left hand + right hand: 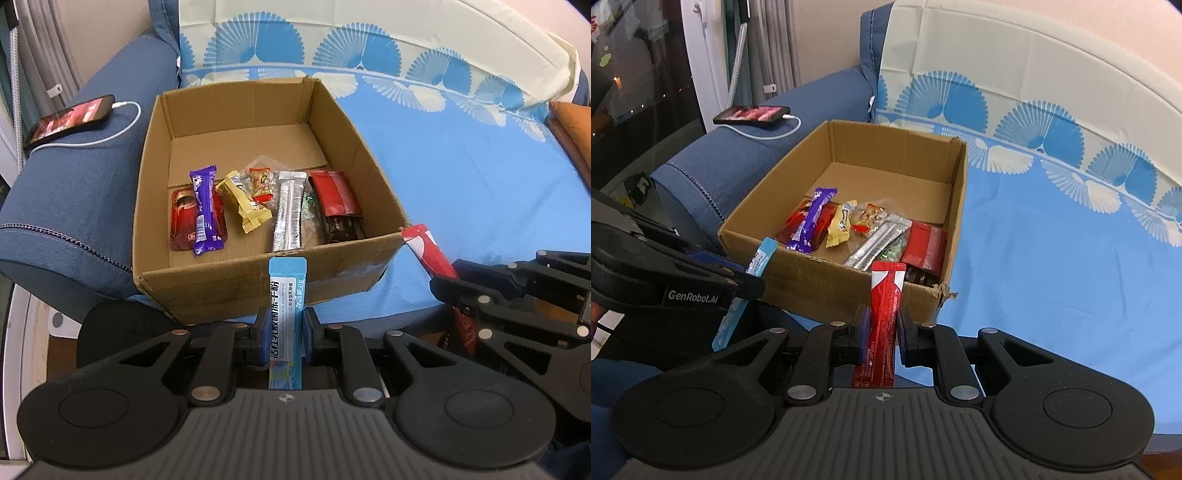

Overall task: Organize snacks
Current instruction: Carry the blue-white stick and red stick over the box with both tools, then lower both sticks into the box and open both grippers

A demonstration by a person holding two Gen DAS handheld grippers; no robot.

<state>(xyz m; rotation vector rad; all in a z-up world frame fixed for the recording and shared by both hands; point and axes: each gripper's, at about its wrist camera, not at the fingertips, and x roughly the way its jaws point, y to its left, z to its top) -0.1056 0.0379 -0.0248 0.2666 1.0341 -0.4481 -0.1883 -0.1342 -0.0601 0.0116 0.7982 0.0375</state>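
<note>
The left gripper is clamped on a light-blue stick sachet, which stands upright between the blue pads with its top edge overlapping the near wall of the cardboard box at 12 o'clock from the jaws; the sachet's lower end runs down past the pads toward the camera. The right gripper is clamped the same way on a red stick sachet with a white flash near its top, its tip at the box's near wall. In the left wrist view the right gripper sits at 3 o'clock, beside the box's near right corner – in the right wrist view the left gripper shows at 9 o'clock. The open box rests on a blue patterned sofa cover, and 7 or so snacks lie along its near half: a red packet with a purple bar across it, a yellow bar, a clear bag of candies, a silver stick, and a dark red pouch at the right wall. At 10 o'clock from the box, a phone with a lit screen lies on the blue sofa armrest – a white cable is plugged into it
</note>
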